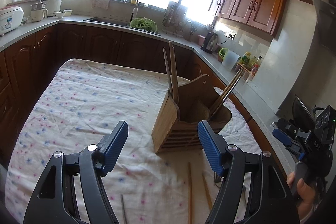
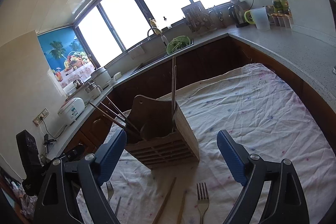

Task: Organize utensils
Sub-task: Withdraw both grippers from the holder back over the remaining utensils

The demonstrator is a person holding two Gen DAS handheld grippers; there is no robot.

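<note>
A wooden utensil holder (image 1: 178, 119) (image 2: 166, 140) stands on the floral cloth, with chopsticks (image 1: 173, 70) (image 2: 173, 85) upright in one side and more chopsticks (image 1: 225, 91) (image 2: 113, 114) leaning out of the other. My left gripper (image 1: 162, 146) is open and empty, just short of the holder. My right gripper (image 2: 174, 159) is also open and empty, the holder ahead between its blue pads. Loose wooden chopsticks (image 1: 190, 190) (image 2: 166, 201), a fork (image 2: 202, 201), a second fork (image 2: 109, 190) and a metal chopstick (image 1: 124, 211) lie on the cloth near me.
The cloth-covered table (image 1: 84, 98) (image 2: 252, 110) sits inside a U-shaped kitchen counter (image 1: 237, 87) (image 2: 294, 49) with a sink, a green colander (image 1: 143, 24), a kettle (image 2: 236, 14) and a rice cooker (image 2: 71, 110). A hand holds the other gripper (image 1: 302, 140) at the right.
</note>
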